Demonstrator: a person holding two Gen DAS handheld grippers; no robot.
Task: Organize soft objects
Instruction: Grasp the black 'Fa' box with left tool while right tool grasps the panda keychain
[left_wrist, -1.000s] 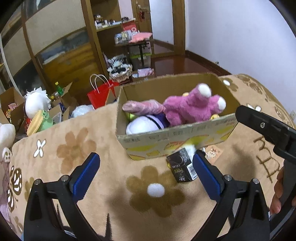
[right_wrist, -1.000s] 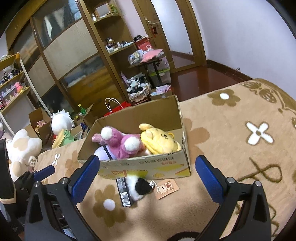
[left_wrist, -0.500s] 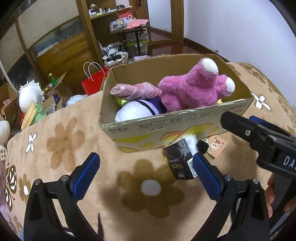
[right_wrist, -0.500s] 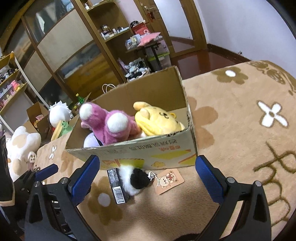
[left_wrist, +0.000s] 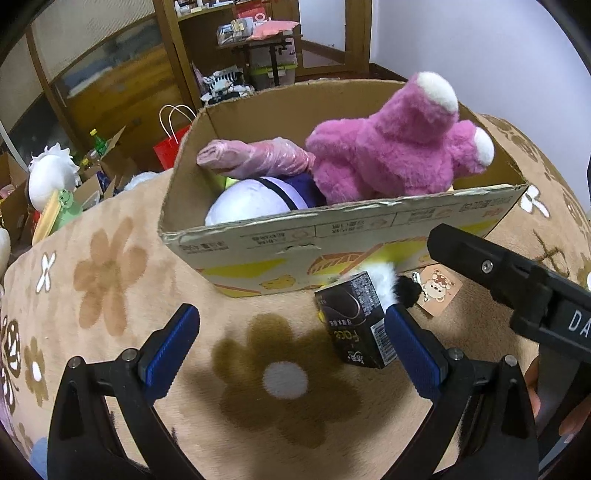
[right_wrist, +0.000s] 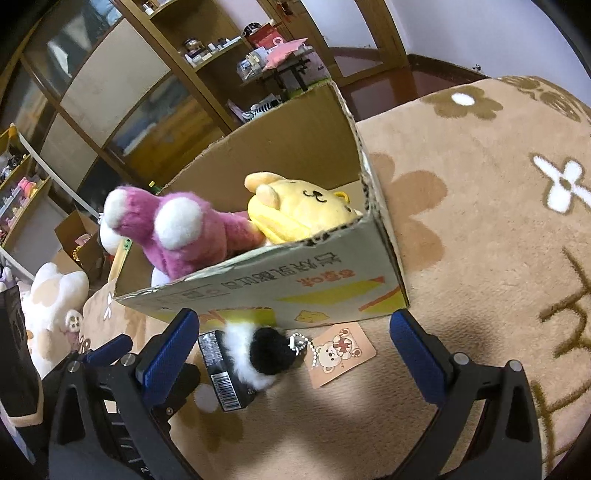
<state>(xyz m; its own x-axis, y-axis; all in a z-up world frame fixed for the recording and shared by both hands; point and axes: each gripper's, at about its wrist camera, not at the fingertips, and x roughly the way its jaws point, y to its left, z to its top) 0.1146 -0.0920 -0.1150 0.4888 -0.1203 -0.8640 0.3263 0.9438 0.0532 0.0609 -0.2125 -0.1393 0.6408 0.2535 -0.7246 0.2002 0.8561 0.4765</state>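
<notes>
Both grippers, left gripper (left_wrist: 291, 345) and right gripper (right_wrist: 295, 347), gape empty (fingers wide apart); the black-and-white plush (right_wrist: 258, 350) lies at twelve o'clock before the cardboard box (right_wrist: 295, 291).

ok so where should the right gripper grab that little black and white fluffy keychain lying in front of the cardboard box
Probably the fluffy body of the black and white plush keychain, not its bead chain or bear tag. Come straight down with the open right gripper, fingers spanning its short width. It lies against the black carton and close to the cardboard box, so a sideways approach looks blocked.
</notes>
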